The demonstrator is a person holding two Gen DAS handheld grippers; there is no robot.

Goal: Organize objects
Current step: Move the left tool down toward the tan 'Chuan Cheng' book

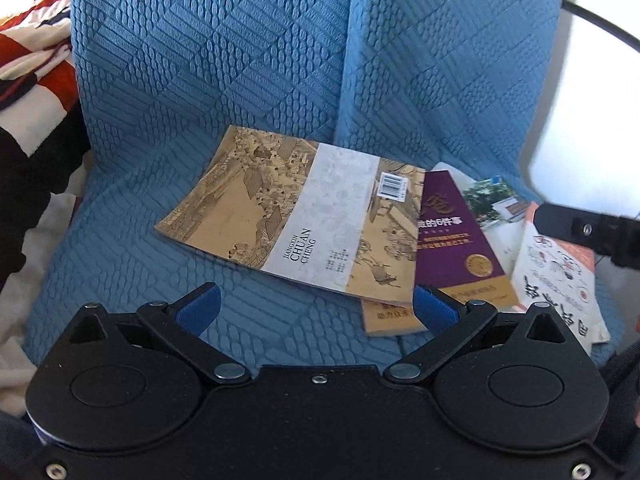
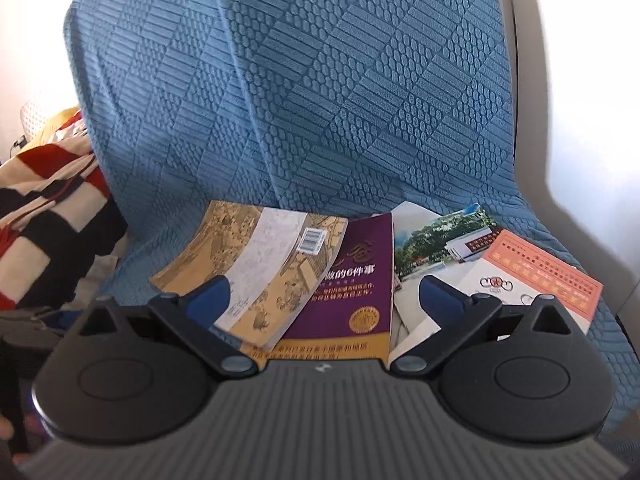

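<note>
Several books lie fanned on a blue quilted sofa seat [image 1: 132, 216]. A tan book with an old painting cover [image 1: 292, 212] [image 2: 256, 264] lies on top, overlapping a purple book [image 1: 456, 240] [image 2: 352, 280]. To the right are a white booklet with a photo [image 1: 492, 200] [image 2: 432, 244] and an orange-edged white booklet [image 1: 556, 272] [image 2: 536, 276]. My left gripper [image 1: 316, 312] is open, just in front of the tan book's near edge. My right gripper [image 2: 324, 296] is open above the purple book's near end. Its dark tip [image 1: 592, 232] shows at the right edge of the left wrist view.
A striped red, white and black blanket [image 1: 32, 80] [image 2: 48, 220] is heaped at the left of the seat. The blue sofa back [image 2: 320, 80] rises behind the books. A pale armrest [image 2: 568, 120] borders the right side. Bare seat cover [image 1: 120, 264] lies left of the books.
</note>
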